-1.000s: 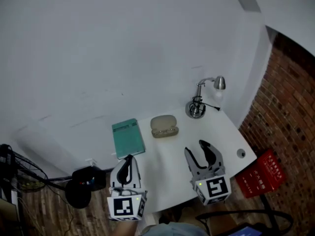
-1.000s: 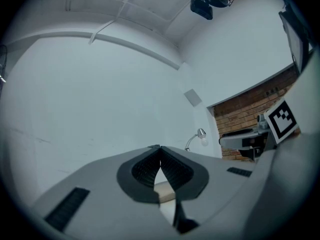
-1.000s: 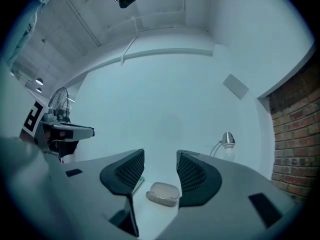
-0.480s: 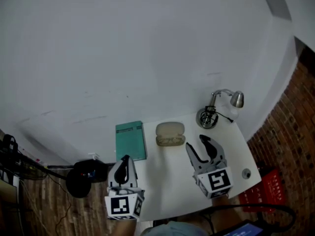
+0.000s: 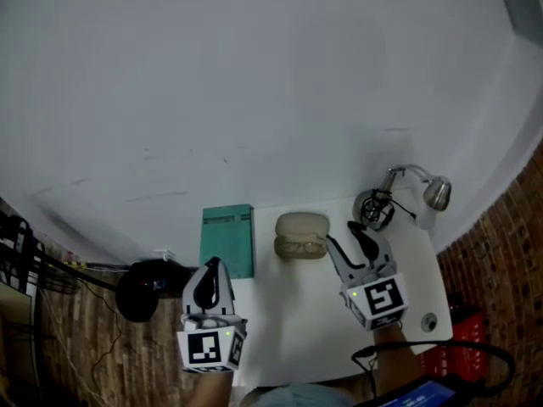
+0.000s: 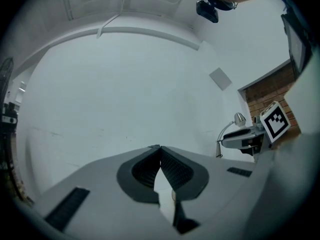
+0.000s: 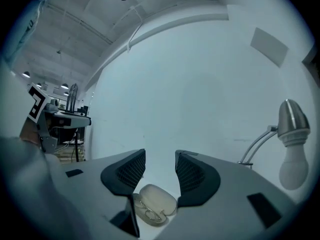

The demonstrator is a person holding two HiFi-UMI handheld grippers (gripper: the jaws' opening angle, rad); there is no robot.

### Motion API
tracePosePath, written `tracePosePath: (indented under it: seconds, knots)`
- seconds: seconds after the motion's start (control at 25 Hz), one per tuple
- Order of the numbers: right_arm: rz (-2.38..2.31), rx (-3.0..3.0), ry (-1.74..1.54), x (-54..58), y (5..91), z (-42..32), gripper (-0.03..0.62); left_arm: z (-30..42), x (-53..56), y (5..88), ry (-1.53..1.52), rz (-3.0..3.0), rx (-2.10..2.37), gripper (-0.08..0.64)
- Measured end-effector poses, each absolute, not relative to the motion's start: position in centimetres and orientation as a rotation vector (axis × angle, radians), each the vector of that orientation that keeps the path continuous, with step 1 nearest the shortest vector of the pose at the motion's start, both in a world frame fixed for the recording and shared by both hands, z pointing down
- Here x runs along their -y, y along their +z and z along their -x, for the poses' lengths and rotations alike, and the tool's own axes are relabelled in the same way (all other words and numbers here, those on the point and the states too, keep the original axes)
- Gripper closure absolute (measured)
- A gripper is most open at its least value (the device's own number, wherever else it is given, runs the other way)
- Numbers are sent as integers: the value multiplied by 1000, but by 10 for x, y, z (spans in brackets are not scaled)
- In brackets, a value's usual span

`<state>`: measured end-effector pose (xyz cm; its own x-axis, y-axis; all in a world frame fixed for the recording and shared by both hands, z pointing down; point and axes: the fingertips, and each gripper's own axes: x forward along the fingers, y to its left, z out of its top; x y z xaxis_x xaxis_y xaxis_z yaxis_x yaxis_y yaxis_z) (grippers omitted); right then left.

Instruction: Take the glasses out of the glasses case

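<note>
On the white counter (image 5: 288,312), the open glasses case (image 5: 301,234) holds thin glasses (image 5: 299,248), likely light and fragile, best pinched at the bridge; the right hand-held gripper (image 5: 346,236), spread but just narrowing, is empty beside it, the left hand-held gripper (image 5: 211,265) pressed together.

A lab or workroom: white bench (image 5: 288,312) against a bare white wall (image 5: 254,75), desk lamp (image 5: 437,193), brickwork (image 5: 509,261) right, cables (image 5: 25,270) left.
</note>
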<state>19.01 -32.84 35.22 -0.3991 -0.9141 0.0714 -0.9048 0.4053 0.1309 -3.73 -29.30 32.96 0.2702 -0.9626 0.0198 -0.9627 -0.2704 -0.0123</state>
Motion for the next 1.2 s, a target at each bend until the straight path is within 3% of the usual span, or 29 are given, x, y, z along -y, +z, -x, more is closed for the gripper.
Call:
tracePosePath:
  seconds: [1.2]
  knots:
    - [-1100,2459,186,408,522,-161,423,39,341,411,237,-2258,1962,554]
